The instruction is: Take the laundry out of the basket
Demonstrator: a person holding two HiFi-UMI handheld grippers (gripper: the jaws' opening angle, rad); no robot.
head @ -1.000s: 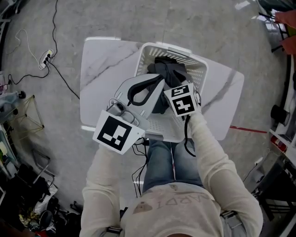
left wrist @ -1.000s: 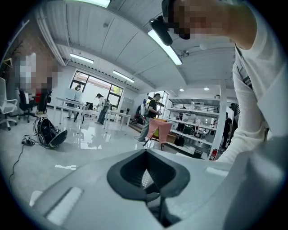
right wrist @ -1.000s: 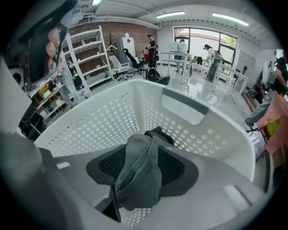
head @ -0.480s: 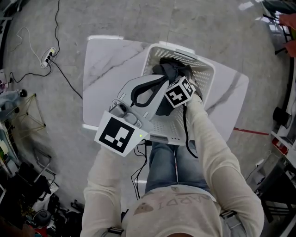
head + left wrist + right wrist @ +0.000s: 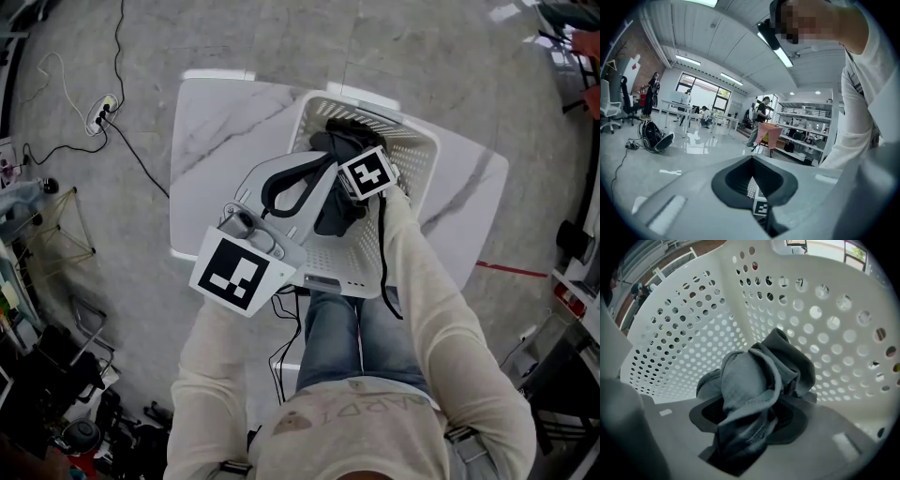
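One grey garment [image 5: 750, 376] lies bunched straight below my right claw [image 5: 752, 416], deep in the white laundry basket [image 5: 825, 333]. The jaws have just been closing and pinch its folds. My left claw [image 5: 752, 160], clenched on nothing, hangs farther off over the bench [image 5: 216, 122].

There is little to read here. The only lettering I can find is a faint print across the chest of the person's shirt [image 5: 349, 405], seen upside down from above. It looks like "ARDI", perhaps with one more letter in front, and I can't be sure of it. The left cube [image 5: 232, 272] and the right cube [image 5: 367, 174] each carry a black-and-white square marker, a coded pattern with no letters or numbers. In the left gripper view, anything printed in the room beyond is too small to read.
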